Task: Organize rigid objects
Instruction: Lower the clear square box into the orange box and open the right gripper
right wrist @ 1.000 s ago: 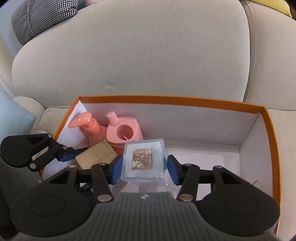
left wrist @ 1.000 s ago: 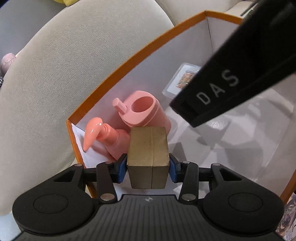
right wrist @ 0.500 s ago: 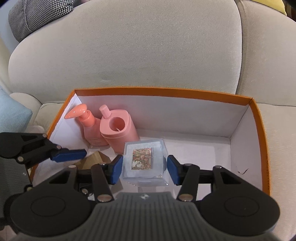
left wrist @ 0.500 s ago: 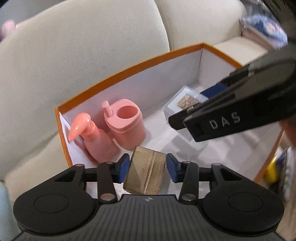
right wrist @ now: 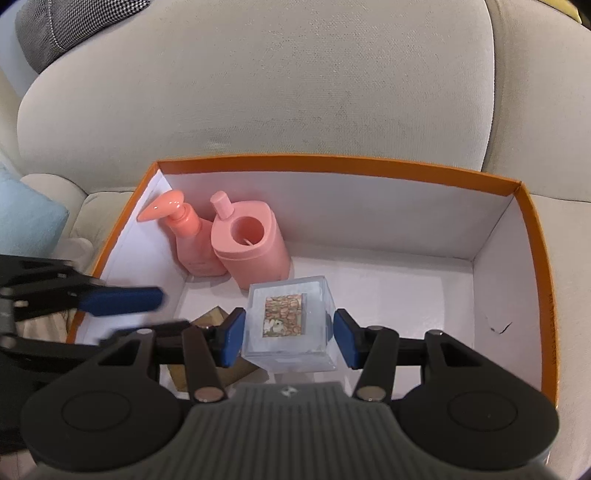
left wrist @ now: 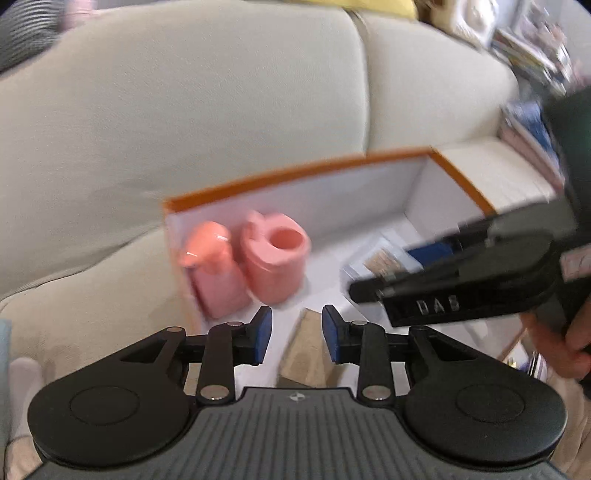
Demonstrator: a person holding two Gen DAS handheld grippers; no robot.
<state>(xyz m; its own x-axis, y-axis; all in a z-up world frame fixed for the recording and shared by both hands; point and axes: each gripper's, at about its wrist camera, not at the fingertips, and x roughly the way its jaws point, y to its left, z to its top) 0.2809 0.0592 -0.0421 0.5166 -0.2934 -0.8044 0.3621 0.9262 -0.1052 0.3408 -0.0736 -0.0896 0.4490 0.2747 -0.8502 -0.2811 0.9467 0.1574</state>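
An orange-rimmed white box (right wrist: 332,166) sits on a sofa. A pink pump bottle (right wrist: 188,236) and a pink holder (right wrist: 251,243) stand in its back left corner. My right gripper (right wrist: 290,341) hovers over the box floor, shut on a clear cube (right wrist: 290,325) with a picture inside. A brown block (left wrist: 306,347) lies on the box floor near the front left. My left gripper (left wrist: 297,334) hangs above it, jaws closing, and the block lies lower than its pads. The left wrist view is blurred. The block (right wrist: 212,317) is partly hidden behind my right gripper's fingers.
Beige sofa cushions (right wrist: 258,92) rise behind the box. A light blue cushion (right wrist: 26,221) lies at the left and a checkered one (right wrist: 74,29) at the top left. A person's hand (left wrist: 565,343) holds the right gripper. Stacked clutter (left wrist: 535,48) lies beyond the sofa's right end.
The left gripper let go of the brown block, which now lies on the box floor. It rose, rolled and narrowed its jaws. The right gripper kept still with the cube.
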